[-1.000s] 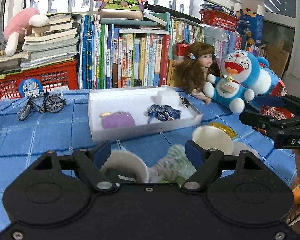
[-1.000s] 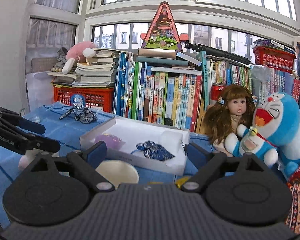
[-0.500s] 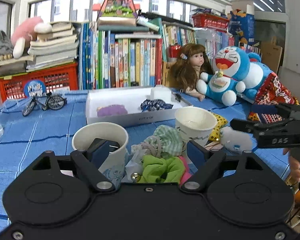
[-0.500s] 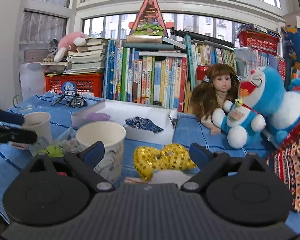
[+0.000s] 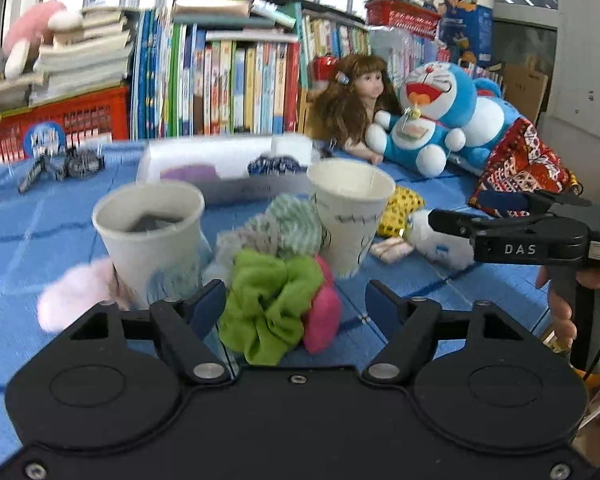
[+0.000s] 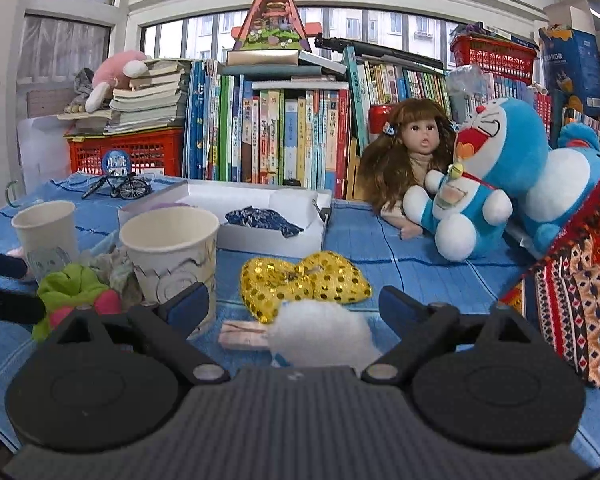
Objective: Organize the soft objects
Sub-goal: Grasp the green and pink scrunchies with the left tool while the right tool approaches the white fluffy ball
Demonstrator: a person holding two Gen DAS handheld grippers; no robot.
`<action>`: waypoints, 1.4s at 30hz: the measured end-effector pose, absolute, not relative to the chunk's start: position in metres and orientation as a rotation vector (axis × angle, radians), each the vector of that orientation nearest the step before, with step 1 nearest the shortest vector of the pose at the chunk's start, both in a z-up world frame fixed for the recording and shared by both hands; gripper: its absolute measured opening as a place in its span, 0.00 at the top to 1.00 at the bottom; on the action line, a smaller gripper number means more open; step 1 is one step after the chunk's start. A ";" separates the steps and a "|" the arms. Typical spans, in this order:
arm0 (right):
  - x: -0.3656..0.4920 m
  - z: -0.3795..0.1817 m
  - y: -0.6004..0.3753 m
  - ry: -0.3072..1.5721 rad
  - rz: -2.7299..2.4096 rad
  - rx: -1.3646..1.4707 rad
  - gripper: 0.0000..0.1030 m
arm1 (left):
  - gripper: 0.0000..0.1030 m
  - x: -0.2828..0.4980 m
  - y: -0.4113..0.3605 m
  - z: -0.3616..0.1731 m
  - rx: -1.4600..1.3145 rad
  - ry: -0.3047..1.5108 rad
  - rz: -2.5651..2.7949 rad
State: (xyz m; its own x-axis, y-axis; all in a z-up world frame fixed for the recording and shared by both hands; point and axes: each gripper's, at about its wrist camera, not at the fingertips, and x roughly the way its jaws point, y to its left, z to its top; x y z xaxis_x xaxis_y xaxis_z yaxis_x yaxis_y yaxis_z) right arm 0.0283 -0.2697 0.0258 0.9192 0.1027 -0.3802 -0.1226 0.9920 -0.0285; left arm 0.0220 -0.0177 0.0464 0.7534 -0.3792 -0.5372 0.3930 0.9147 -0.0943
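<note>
Your left gripper (image 5: 296,304) had its fingers spread, with the green scrunchie (image 5: 270,300) and pink one (image 5: 323,312) lying between them, touching neither. Just beyond sat two cups (image 5: 150,236). Your right gripper (image 6: 294,306) was spread too, a white puff (image 6: 320,332) between its fingers, the gold bow (image 6: 304,280) just ahead.

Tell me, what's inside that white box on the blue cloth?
The white box holds a dark blue patterned fabric piece and a purple soft item. Its near wall hides the rest of the floor.
</note>
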 end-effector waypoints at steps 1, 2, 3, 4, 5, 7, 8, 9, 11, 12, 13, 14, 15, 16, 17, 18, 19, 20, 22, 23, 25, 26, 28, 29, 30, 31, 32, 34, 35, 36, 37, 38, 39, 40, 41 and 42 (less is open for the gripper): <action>0.028 0.025 -0.269 0.389 0.115 -0.054 0.06 | 0.32 0.023 -0.019 0.042 0.019 0.588 -0.413; 0.027 0.023 -0.269 0.390 0.113 -0.057 0.06 | 0.33 0.024 -0.020 0.039 0.015 0.592 -0.406; 0.027 0.023 -0.269 0.390 0.111 -0.060 0.06 | 0.33 0.024 -0.021 0.036 0.012 0.594 -0.401; 0.027 0.021 -0.268 0.392 0.109 -0.062 0.06 | 0.34 0.025 -0.023 0.034 0.012 0.596 -0.398; 0.026 0.020 -0.268 0.394 0.107 -0.064 0.06 | 0.35 0.025 -0.025 0.031 0.014 0.597 -0.392; 0.027 0.018 -0.268 0.399 0.102 -0.063 0.06 | 0.35 0.026 -0.028 0.028 0.023 0.591 -0.377; 0.027 0.017 -0.268 0.402 0.099 -0.062 0.06 | 0.35 0.026 -0.029 0.026 0.028 0.586 -0.369; 0.027 0.016 -0.268 0.405 0.096 -0.062 0.06 | 0.35 0.026 -0.030 0.025 0.032 0.581 -0.363; 0.027 0.013 -0.269 0.411 0.089 -0.060 0.06 | 0.35 0.026 -0.032 0.024 0.032 0.572 -0.346; 0.028 0.012 -0.270 0.414 0.084 -0.059 0.07 | 0.35 0.027 -0.032 0.023 0.031 0.569 -0.341; 0.028 0.011 -0.270 0.418 0.079 -0.059 0.07 | 0.35 0.028 -0.033 0.021 0.031 0.568 -0.335; 0.028 0.010 -0.270 0.423 0.076 -0.058 0.08 | 0.34 0.029 -0.034 0.020 0.031 0.569 -0.330; 0.028 0.009 -0.270 0.429 0.075 -0.056 0.09 | 0.34 0.030 -0.034 0.019 0.028 0.569 -0.327; 0.029 0.007 -0.270 0.433 0.073 -0.053 0.09 | 0.33 0.031 -0.035 0.018 0.027 0.568 -0.324; 0.029 0.006 -0.270 0.439 0.071 -0.052 0.11 | 0.31 0.032 -0.036 0.017 0.028 0.568 -0.321; 0.030 0.005 -0.271 0.444 0.069 -0.050 0.13 | 0.30 0.033 -0.037 0.016 0.032 0.568 -0.317; 0.030 0.004 -0.271 0.449 0.066 -0.047 0.14 | 0.30 0.034 -0.039 0.015 0.037 0.568 -0.312; 0.030 0.003 -0.271 0.454 0.064 -0.044 0.15 | 0.29 0.034 -0.040 0.014 0.043 0.568 -0.307; 0.031 0.001 -0.271 0.466 0.061 -0.038 0.18 | 0.29 0.036 -0.043 0.012 0.051 0.569 -0.294; 0.031 0.000 -0.271 0.471 0.058 -0.035 0.21 | 0.29 0.036 -0.044 0.011 0.053 0.567 -0.290; 0.031 -0.001 -0.270 0.477 0.051 -0.036 0.25 | 0.32 0.037 -0.045 0.011 0.055 0.561 -0.286; 0.031 -0.001 -0.270 0.476 0.045 -0.037 0.30 | 0.35 0.037 -0.044 0.010 0.056 0.557 -0.283; 0.030 -0.001 -0.270 0.475 0.036 -0.037 0.36 | 0.41 0.036 -0.045 0.011 0.061 0.547 -0.287; 0.030 -0.001 -0.270 0.473 0.031 -0.037 0.40 | 0.45 0.035 -0.045 0.011 0.065 0.544 -0.292; 0.029 -0.001 -0.270 0.471 0.024 -0.040 0.45 | 0.49 0.034 -0.045 0.011 0.070 0.541 -0.296; 0.029 -0.001 -0.271 0.473 0.014 -0.042 0.46 | 0.51 0.032 -0.046 0.011 0.075 0.539 -0.300; 0.029 -0.001 -0.271 0.475 0.010 -0.041 0.47 | 0.54 0.031 -0.046 0.012 0.077 0.536 -0.305; 0.029 -0.001 -0.272 0.470 0.010 -0.033 0.51 | 0.59 0.028 -0.045 0.013 0.072 0.531 -0.314; 0.028 0.000 -0.273 0.466 0.006 -0.031 0.53 | 0.60 0.027 -0.045 0.014 0.069 0.529 -0.317; 0.027 0.001 -0.272 0.462 0.004 -0.032 0.55 | 0.62 0.025 -0.045 0.016 0.069 0.526 -0.321; 0.026 0.002 -0.272 0.457 0.005 -0.034 0.56 | 0.62 0.024 -0.045 0.017 0.070 0.524 -0.328; 0.024 0.004 -0.271 0.453 0.009 -0.035 0.57 | 0.64 0.022 -0.045 0.018 0.072 0.522 -0.333; 0.024 0.005 -0.271 0.451 0.012 -0.032 0.58 | 0.64 0.020 -0.045 0.020 0.072 0.517 -0.336; 0.023 0.006 -0.271 0.448 0.022 -0.026 0.58 | 0.64 0.019 -0.045 0.021 0.075 0.512 -0.341; 0.022 0.008 -0.270 0.447 0.029 -0.023 0.59 | 0.64 0.016 -0.045 0.023 0.079 0.505 -0.346; 0.022 0.008 -0.270 0.445 0.033 -0.022 0.59 | 0.64 0.014 -0.045 0.025 0.083 0.499 -0.350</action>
